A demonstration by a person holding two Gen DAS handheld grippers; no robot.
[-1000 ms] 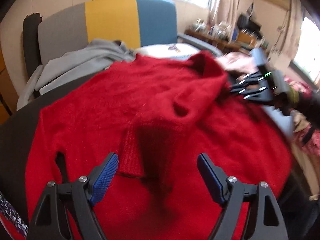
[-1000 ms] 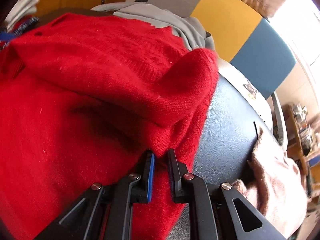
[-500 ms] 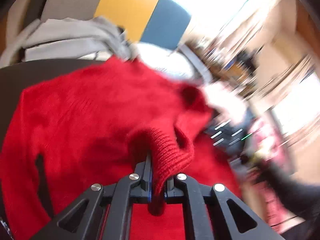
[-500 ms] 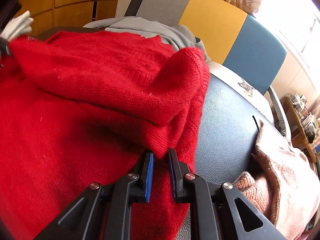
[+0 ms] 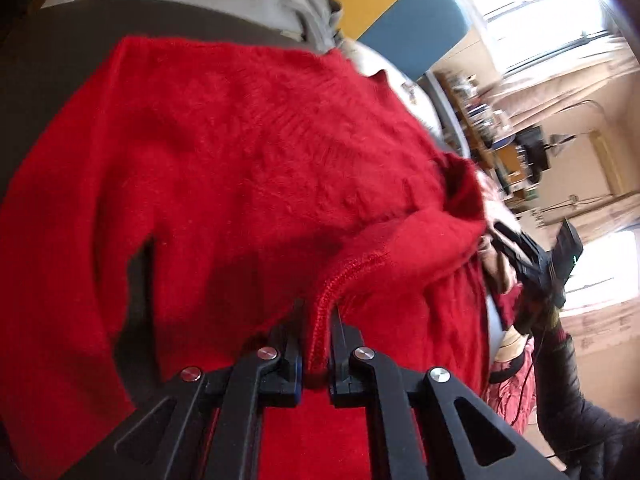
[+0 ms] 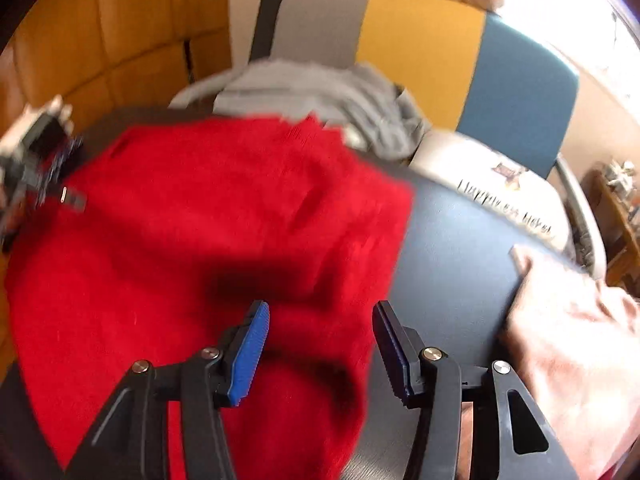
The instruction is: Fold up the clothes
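Your left gripper [image 5: 316,344] is pinching the ribbed cuff [image 5: 340,280] of the red sweater [image 5: 240,168], its jaws clenched on the knit so that the cuff is standing up between them at about 6 o'clock in the left wrist view. The sweater is lying spread across the dark table [image 6: 452,248], filling the middle of both views. Your right gripper [image 6: 320,344] is hanging above the sweater's edge with its jaws released; they have just been opening, and nothing is being pressed between the blue pads [image 6: 250,354]. In the right wrist view a grey garment [image 6: 320,92] is lying at 12 o'clock in front of a grey, yellow and blue chair back [image 6: 420,44], and a pink knit [image 6: 576,344] is sitting at 4 o'clock.
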